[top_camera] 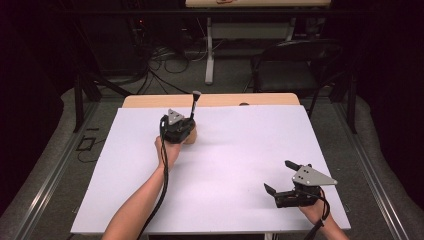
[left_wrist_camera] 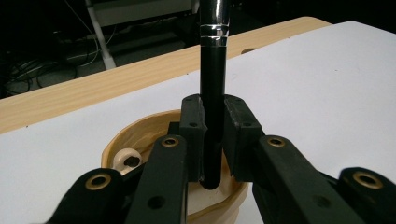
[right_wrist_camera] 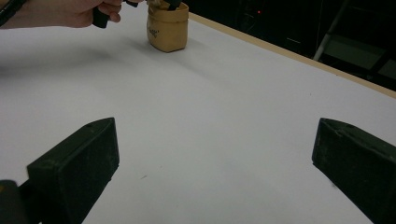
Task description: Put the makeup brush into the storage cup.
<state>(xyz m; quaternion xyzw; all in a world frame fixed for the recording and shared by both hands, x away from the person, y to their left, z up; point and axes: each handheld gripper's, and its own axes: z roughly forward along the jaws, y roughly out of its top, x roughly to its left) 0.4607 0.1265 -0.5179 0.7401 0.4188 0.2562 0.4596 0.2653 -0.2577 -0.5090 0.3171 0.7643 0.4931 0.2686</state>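
- One tan pouch is standing in the upper middle of the high view on the white sheet, its mouth open.
- One black rod with a silver end is standing upright, its lower end inside the pouch; one small cream round thing is also lying inside.
- The left gripper is clamping the rod between its jaws.
- The right gripper is resting at the lower right of the high view, jaws spread wide, holding nothing.

Tan pouch sole obstacle far-left; white sheet otherwise open.
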